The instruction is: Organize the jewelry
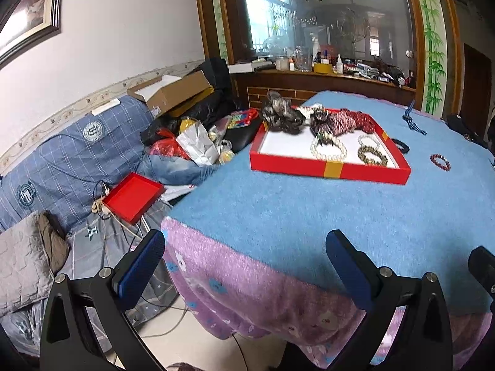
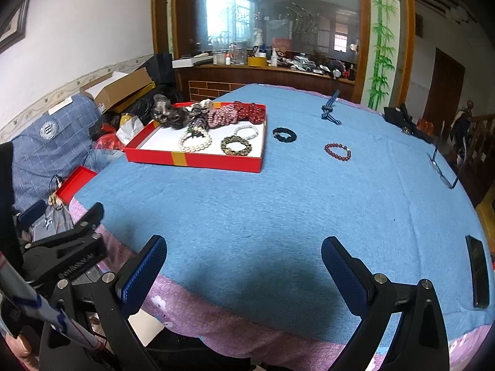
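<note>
A red tray (image 2: pixel 198 160) (image 1: pixel 328 168) with a white floor sits on the blue cloth at the table's far left. It holds a pearl bracelet (image 2: pixel 195 142), a dark gold bracelet (image 2: pixel 235 146), a white bead bracelet (image 2: pixel 246 131) and a heap of scrunchies (image 2: pixel 216 113). Loose on the cloth lie a black bracelet (image 2: pixel 284 134), a red bead bracelet (image 2: pixel 337 152) (image 1: pixel 440 160) and a blue cord piece (image 2: pixel 330 108). My left gripper (image 1: pixel 244 266) hangs open at the near table edge. My right gripper (image 2: pixel 243 266) is open and empty above the near cloth.
Glasses (image 2: pixel 445 167) and a black phone (image 2: pixel 478 275) lie along the table's right side, with dark items (image 2: pixel 405 120) at the far right. A cluttered sofa (image 1: pixel 77 154) to the left carries a second red tray (image 1: pixel 133 198), bags and a cardboard box (image 1: pixel 173 92).
</note>
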Available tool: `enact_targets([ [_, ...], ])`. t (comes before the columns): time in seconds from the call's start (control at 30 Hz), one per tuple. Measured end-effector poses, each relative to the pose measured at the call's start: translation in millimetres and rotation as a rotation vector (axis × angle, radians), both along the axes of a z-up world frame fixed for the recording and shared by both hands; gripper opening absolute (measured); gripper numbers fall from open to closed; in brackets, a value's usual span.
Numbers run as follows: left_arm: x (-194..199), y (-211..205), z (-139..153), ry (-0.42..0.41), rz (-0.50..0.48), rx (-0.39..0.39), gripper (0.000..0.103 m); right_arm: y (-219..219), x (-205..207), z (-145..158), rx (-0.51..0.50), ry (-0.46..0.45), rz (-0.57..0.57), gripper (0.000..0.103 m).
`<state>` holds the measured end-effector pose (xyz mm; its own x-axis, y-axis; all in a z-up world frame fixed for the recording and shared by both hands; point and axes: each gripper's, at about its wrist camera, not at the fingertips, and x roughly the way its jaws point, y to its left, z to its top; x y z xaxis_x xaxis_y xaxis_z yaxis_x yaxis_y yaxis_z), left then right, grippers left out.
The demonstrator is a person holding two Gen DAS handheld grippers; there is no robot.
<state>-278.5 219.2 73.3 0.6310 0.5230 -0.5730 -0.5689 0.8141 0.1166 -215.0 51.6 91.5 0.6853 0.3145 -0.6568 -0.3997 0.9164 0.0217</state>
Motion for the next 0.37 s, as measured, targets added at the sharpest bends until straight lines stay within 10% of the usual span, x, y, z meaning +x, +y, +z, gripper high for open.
enact_targets([
  [0.37,66,-46,35,-0.006,-0.141,0.048,0.103,-72,49,8,0.092,0.02,-0.209,0.102],
])
